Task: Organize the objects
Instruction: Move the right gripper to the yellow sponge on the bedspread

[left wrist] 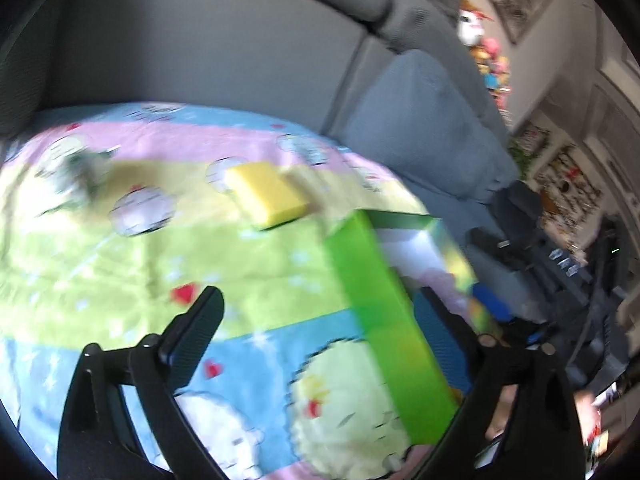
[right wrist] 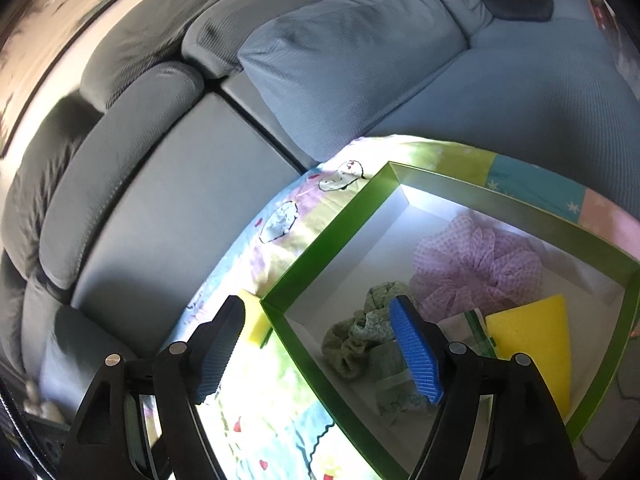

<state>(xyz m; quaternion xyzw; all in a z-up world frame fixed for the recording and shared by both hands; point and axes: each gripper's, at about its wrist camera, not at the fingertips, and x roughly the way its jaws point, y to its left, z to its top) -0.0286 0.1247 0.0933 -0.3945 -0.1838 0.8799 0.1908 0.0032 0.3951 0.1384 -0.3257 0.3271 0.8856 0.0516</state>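
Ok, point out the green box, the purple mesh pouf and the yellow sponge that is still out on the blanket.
green box [right wrist: 334, 230], right wrist view, on its left wall.
purple mesh pouf [right wrist: 476, 264], right wrist view, on its middle.
yellow sponge [left wrist: 266, 192], left wrist view, on its top face.

No text, label or number can be read anywhere.

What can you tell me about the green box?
The green box is open on top, with bright green walls and a white inside. It looks like cardboard. It sits flat on the colourful cartoon cloth. Inside lie a purple mesh puff, a green scrunched cloth and a yellow sponge. Another yellow sponge lies just outside one corner.
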